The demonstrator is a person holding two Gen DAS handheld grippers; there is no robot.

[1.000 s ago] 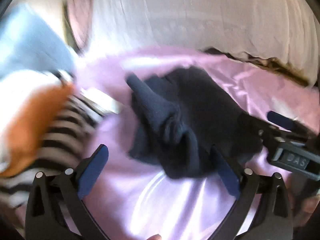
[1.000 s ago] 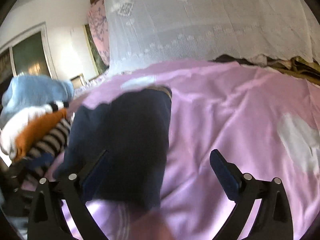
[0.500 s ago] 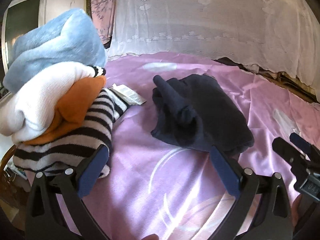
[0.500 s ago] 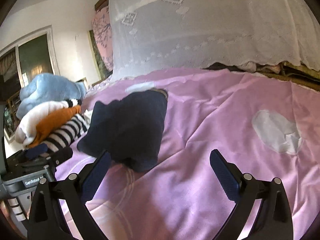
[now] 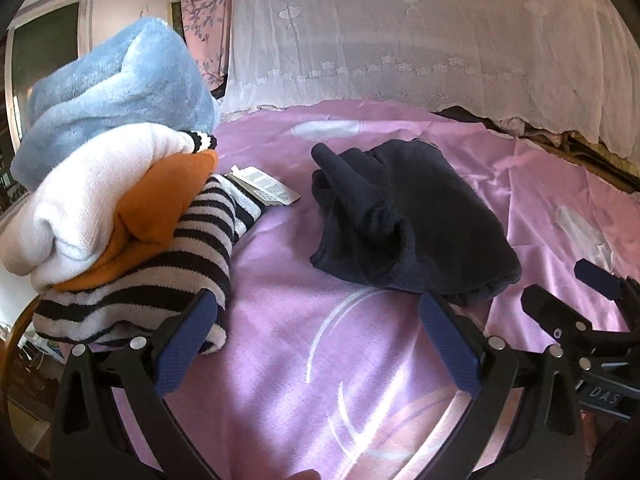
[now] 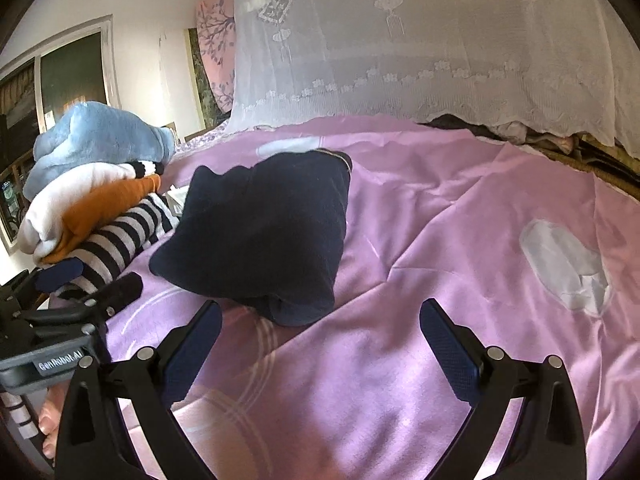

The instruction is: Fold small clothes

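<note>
Pink satin bedding point(image 5: 280, 360) covers the bed, with a white lace curtain point(image 5: 420, 40) hanging behind it and a dark window point(image 6: 68, 76) set in the pale wall at far left. On the left side of the bed sits a pile of clothes: a fluffy blue garment point(image 5: 116, 92) on top, a white knit point(image 5: 92, 184) under it, an orange piece point(image 5: 160, 200) wedged below that, and a black-and-white striped sweater point(image 5: 160, 276) at the bottom. Just right of the pile a paper tag point(image 5: 266, 189) lies flat on the bedding. Right of the tag, near the middle of the bed, rests the dark navy garment point(image 5: 416, 216), folded into a rough bundle with one rolled corner sticking up toward the curtain; nothing is touching it. The left claw point(image 5: 318, 354) hovers over the bedding just in front of the bundle, its blue-padded fingers point(image 5: 184, 354) spread wide and holding nothing; its left finger sits close against the striped sweater. The right claw point(image 6: 320, 354) hangs further right, also spread wide and empty, with the near edge of the navy bundle just beyond its left finger. In the right wrist view, bare toes point(image 6: 50, 420) show at the lower left edge beneath the other claw's body. Farther right on the bedding is a pale whitish printed patch point(image 6: 564, 264).
</note>
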